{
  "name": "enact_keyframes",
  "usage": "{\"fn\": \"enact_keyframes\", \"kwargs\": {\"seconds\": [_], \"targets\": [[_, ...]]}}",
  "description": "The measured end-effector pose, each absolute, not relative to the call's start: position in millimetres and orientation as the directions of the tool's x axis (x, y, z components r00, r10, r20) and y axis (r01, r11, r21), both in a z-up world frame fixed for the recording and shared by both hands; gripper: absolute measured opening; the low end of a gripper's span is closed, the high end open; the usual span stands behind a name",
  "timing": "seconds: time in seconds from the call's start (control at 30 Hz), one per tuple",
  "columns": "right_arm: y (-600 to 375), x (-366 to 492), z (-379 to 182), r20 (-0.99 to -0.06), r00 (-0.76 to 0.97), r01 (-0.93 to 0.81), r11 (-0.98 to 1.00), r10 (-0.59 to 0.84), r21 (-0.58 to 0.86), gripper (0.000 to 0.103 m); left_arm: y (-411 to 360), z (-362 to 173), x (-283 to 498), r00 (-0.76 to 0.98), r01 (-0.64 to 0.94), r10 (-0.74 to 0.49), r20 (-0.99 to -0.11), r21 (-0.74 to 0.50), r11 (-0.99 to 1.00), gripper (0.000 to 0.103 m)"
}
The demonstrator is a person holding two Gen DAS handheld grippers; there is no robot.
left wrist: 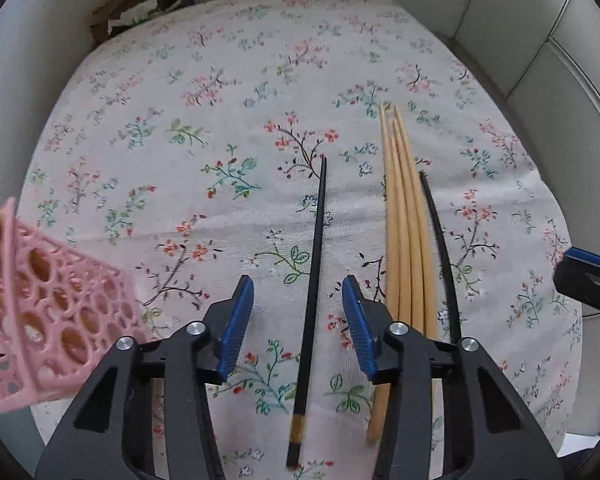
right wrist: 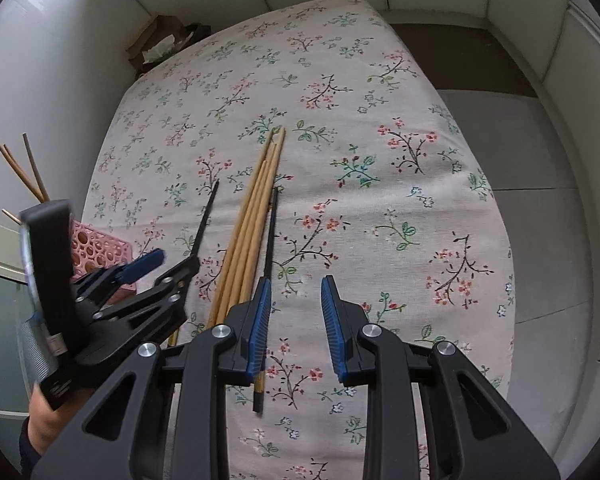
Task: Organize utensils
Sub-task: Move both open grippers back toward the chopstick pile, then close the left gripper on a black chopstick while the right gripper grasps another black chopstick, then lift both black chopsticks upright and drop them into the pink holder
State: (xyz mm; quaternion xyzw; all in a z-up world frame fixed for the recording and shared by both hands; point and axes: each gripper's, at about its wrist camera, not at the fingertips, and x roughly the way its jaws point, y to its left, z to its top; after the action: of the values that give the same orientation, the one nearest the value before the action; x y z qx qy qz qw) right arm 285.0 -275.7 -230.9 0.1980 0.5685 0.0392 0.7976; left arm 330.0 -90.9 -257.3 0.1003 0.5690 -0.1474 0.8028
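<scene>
Fingers spread wide on our left gripper (left wrist: 298,324), straddling the black chopstick (left wrist: 314,276) lying lengthwise between them; right gripper (right wrist: 296,328) also gapes.

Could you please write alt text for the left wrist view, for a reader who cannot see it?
The open left tongs hover over a black chopstick that lies between their blue pads on a floral tablecloth. To the right lie a bundle of wooden chopsticks and another black one; a pink holder stands at left.
</scene>
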Motion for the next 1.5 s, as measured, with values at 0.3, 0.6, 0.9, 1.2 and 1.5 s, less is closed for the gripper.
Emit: {"fn": "enact_keyframes", "kwargs": {"seconds": [0.3, 0.6, 0.9, 1.2, 1.5], "targets": [[-271, 293, -243, -0.9, 0.322, 0.153, 0.921, 0.296, 0.357, 0.026, -105, -257, 327, 0.28, 0.397, -0.129, -0.951, -0.008, 0.918, 0.004], [-253, 312, -266, -0.922, 0.267, 0.127, 0.938, 0.282, 0.324, 0.026, -91, -189, 305, 0.373, 0.418, -0.336, -0.865, -0.166, 0.893, 0.004], [-228, 332, -285, -0.937, 0.243, 0.119, 0.951, 0.251, 0.286, 0.017, -65, -155, 294, 0.459, 0.393, -0.406, -0.791, -0.229, 0.891, 0.004], [-205, 334, -283, -0.955, 0.269, 0.087, 0.984, 0.125, 0.154, 0.005, -40, -134, 279, 0.51, 0.395, -0.426, -0.748, -0.236, 0.888, 0.004], [-235, 302, -203, -0.826, 0.516, 0.096, 0.943, 0.226, 0.318, 0.005, -17, -109, 269, 0.578, 0.4, -0.478, -0.661, -0.281, 0.872, 0.004]]}}
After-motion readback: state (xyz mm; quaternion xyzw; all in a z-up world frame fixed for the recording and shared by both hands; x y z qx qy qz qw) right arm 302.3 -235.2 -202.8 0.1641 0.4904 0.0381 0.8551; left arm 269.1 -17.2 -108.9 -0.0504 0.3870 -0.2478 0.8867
